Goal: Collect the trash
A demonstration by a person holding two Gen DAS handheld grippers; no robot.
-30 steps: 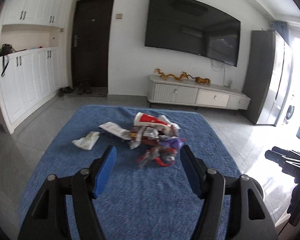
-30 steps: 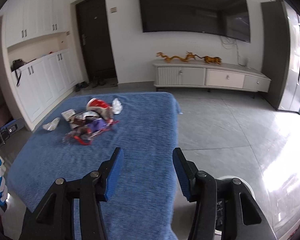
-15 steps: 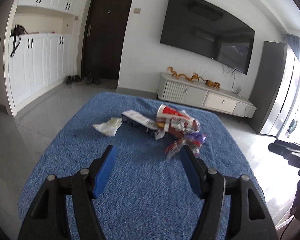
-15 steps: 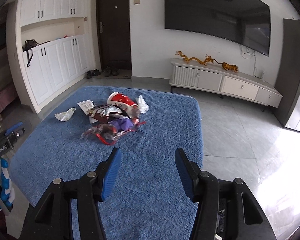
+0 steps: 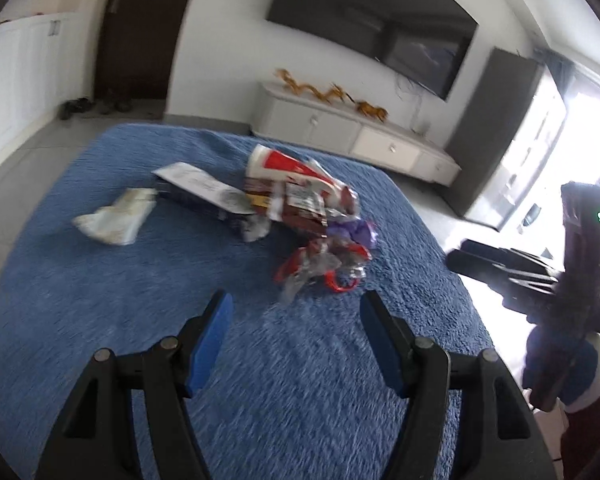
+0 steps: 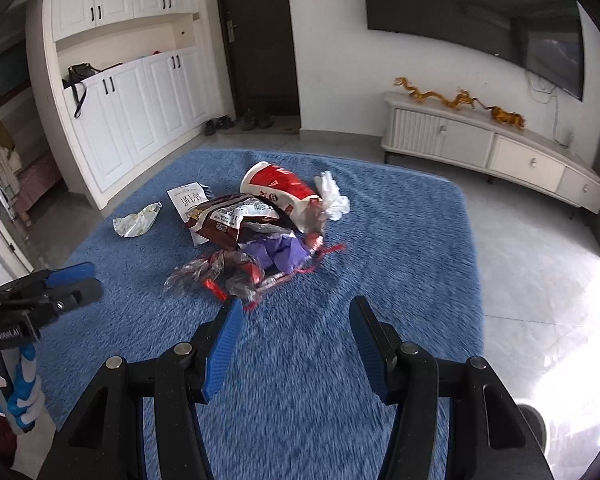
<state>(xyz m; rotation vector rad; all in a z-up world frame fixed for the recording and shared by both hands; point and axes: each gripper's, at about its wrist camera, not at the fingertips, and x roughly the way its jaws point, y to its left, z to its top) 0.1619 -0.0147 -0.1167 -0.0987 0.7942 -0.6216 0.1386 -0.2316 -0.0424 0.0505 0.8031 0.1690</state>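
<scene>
A heap of trash lies on a blue rug [image 5: 140, 280] [image 6: 400, 240]: a red and white paper cup [image 5: 278, 162] [image 6: 278, 186], a brown snack bag [image 5: 300, 210] [image 6: 228, 220], a purple wrapper [image 5: 352, 232] [image 6: 280, 252], clear and red wrappers [image 5: 320, 266] [image 6: 228, 268], a white leaflet [image 5: 200, 184] [image 6: 186, 200], and a crumpled pale wrapper [image 5: 112, 220] [image 6: 138, 220] apart to the left. My left gripper [image 5: 296, 318] is open just short of the clear wrappers, nothing between its blue pads. My right gripper [image 6: 296, 326] is open too, its left pad close to the red wrappers.
A white TV cabinet [image 6: 492, 152] with gold dragon figures stands against the far wall under a large TV. White cupboards [image 6: 132, 120] line the left wall beside a dark door, shoes on the floor there. Grey tile floor [image 6: 540, 280] surrounds the rug.
Both grippers have come down and closer to the trash heap, which now looks larger in each view. Each gripper now shows in the other's view. Jaw openings look unchanged.
</scene>
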